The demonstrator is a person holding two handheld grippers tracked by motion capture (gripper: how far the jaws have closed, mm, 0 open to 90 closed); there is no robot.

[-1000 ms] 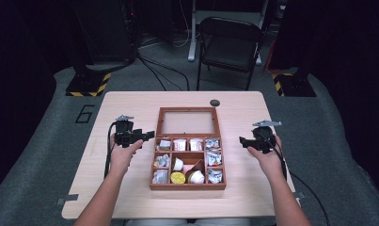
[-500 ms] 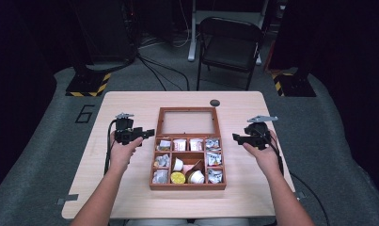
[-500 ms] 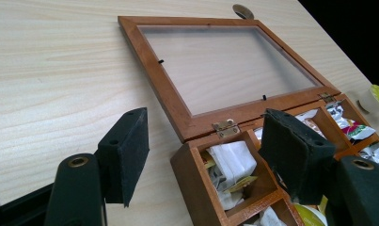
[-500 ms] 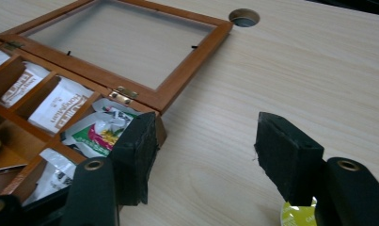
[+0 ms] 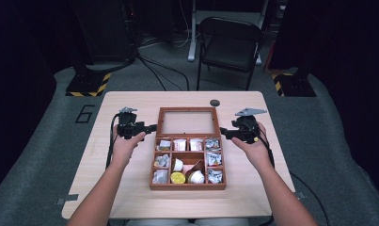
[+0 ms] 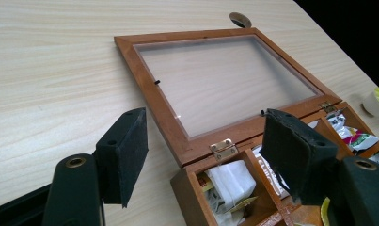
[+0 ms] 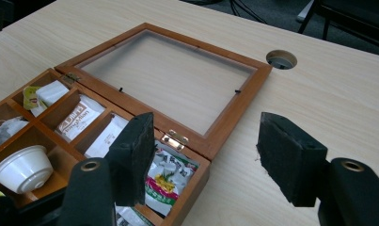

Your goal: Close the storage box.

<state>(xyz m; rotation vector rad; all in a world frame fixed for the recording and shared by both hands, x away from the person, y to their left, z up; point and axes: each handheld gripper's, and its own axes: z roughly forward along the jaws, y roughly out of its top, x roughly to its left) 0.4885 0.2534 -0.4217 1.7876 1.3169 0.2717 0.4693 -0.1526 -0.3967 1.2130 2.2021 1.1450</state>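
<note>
Open box between bare table sides

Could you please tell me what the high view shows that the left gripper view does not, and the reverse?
The high view alone shows the folding chair, both forearms and the right hand-held gripper, open. The left gripper view alone shows a brass hinge up close, between the left hand-held gripper's open jaws. Both show the wooden box with its glass lid lying open on the table.
</note>
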